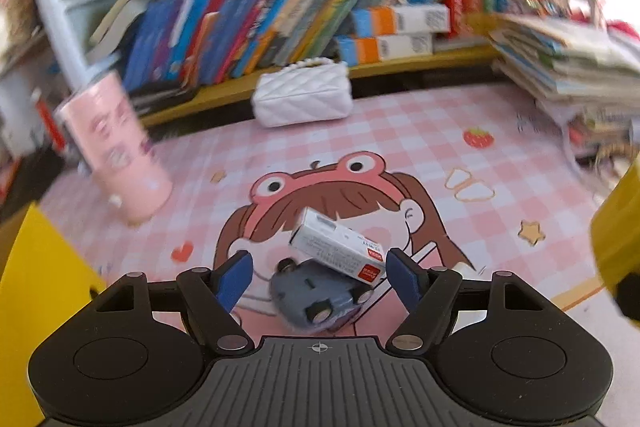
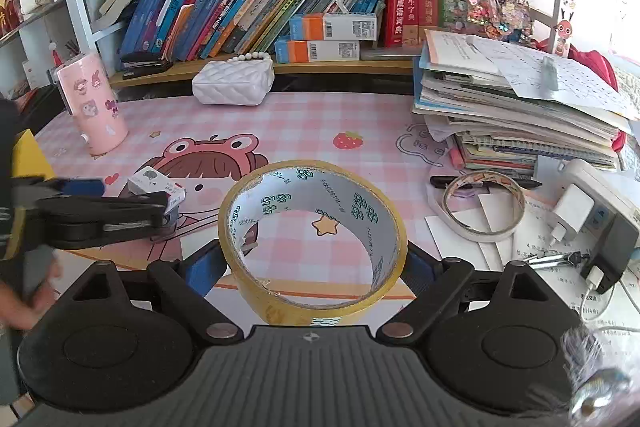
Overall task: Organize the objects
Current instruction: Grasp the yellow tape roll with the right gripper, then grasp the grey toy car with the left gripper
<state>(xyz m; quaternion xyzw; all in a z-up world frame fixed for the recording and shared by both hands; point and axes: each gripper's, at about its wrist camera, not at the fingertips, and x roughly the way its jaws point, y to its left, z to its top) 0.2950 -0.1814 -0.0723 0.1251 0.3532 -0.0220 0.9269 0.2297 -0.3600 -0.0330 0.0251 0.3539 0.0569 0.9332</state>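
In the left wrist view my left gripper (image 1: 320,277) is open, its blue pads on either side of a blue-grey toy car (image 1: 318,297) that lies on the pink mat (image 1: 400,147). A small white box (image 1: 340,245) with a red label rests tilted on the car. In the right wrist view my right gripper (image 2: 316,267) is shut on a large yellow tape roll (image 2: 312,235) and holds it upright. The left gripper (image 2: 100,211) shows at the left there, over the white box (image 2: 158,187).
A pink tumbler (image 2: 92,103) stands at the mat's left and a white quilted purse (image 2: 234,83) at the back. A stack of books and papers (image 2: 520,107), a thin tape ring (image 2: 482,205) and a power strip with charger (image 2: 592,211) lie right. A bookshelf (image 2: 280,7) runs behind.
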